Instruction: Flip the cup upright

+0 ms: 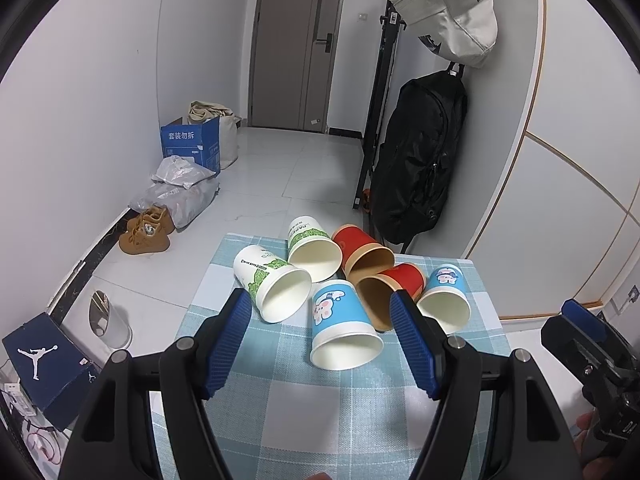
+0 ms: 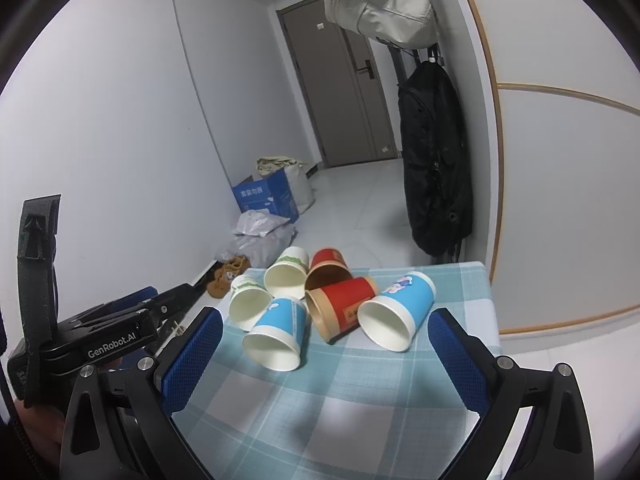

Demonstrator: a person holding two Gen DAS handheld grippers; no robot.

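Note:
Several paper cups lie on their sides in a cluster on the checked tablecloth (image 1: 280, 400), mouths toward me. The nearest is a blue cartoon cup (image 1: 340, 330), also in the right wrist view (image 2: 278, 334). Beside it lie a second blue cup (image 1: 444, 300) (image 2: 400, 312), two red cups (image 1: 394, 292) (image 1: 362, 252) and two white-and-green cups (image 1: 272, 286) (image 1: 312, 248). My left gripper (image 1: 324, 308) is open and empty, its jaws on either side of the nearest blue cup, just short of it. My right gripper (image 2: 324, 324) is open and empty, short of the cluster.
The small table ends just behind the cups; the floor lies beyond. A black backpack (image 1: 420, 160) and a beige bag (image 1: 452, 12) hang on the right. Boxes, bags and brown shoes (image 1: 146, 230) sit by the left wall. The left gripper's body (image 2: 112, 336) is left of the right one.

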